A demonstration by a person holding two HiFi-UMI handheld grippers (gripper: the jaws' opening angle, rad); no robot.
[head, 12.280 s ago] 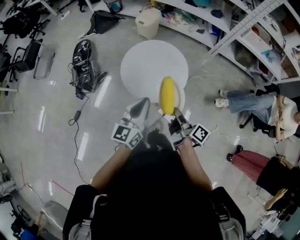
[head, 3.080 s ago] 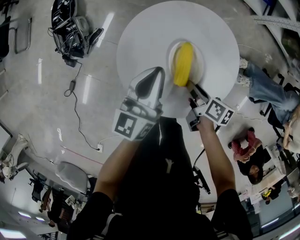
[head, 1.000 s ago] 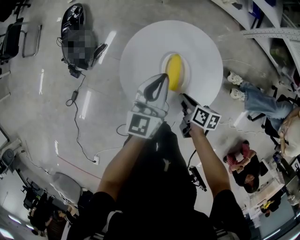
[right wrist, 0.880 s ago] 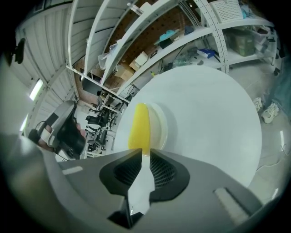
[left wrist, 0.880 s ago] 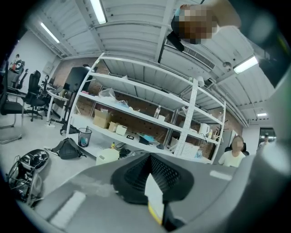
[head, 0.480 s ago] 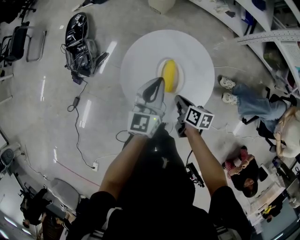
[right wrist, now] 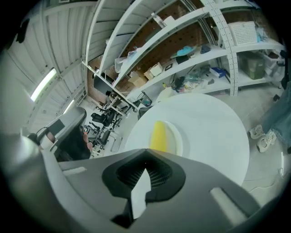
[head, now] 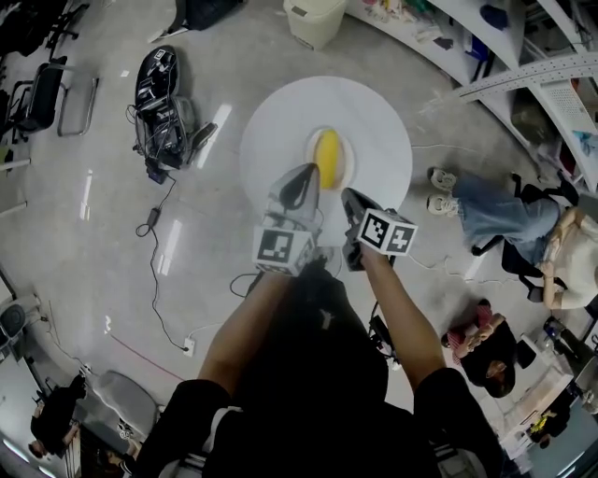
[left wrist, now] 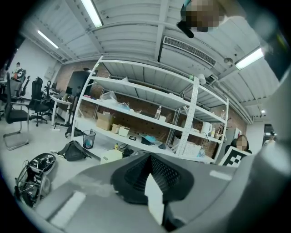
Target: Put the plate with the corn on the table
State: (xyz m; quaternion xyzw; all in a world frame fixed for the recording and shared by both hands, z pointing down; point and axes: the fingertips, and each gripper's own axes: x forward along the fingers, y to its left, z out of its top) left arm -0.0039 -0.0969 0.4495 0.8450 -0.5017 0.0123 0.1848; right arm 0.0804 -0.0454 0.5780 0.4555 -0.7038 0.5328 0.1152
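Observation:
A yellow corn cob (head: pixel 327 152) lies on a white plate (head: pixel 344 168) in the middle of the round white table (head: pixel 378 126). Both grippers hang short of the table's near edge, touching nothing. My left gripper (head: pixel 306 175) has its jaws together and points over the table at the shelves. My right gripper (head: pixel 348 198) is shut and empty. In the right gripper view its closed jaws (right wrist: pixel 144 160) point down at the corn (right wrist: pixel 158 135), the plate (right wrist: pixel 176 140) and the table (right wrist: pixel 213 132). The left gripper view shows only its closed jaws (left wrist: pixel 150 155) and the room.
A black pile of gear (head: pixel 161 103) and a cable lie on the floor to the left. A pale bin (head: pixel 313 19) stands behind the table. Metal shelves (head: pixel 523 56) run along the right. A seated person's legs (head: pixel 476 201) stretch towards the table from the right.
Both grippers have drawn back and risen from the table. The right jaws have closed on nothing. The plate with the corn stays on the table.

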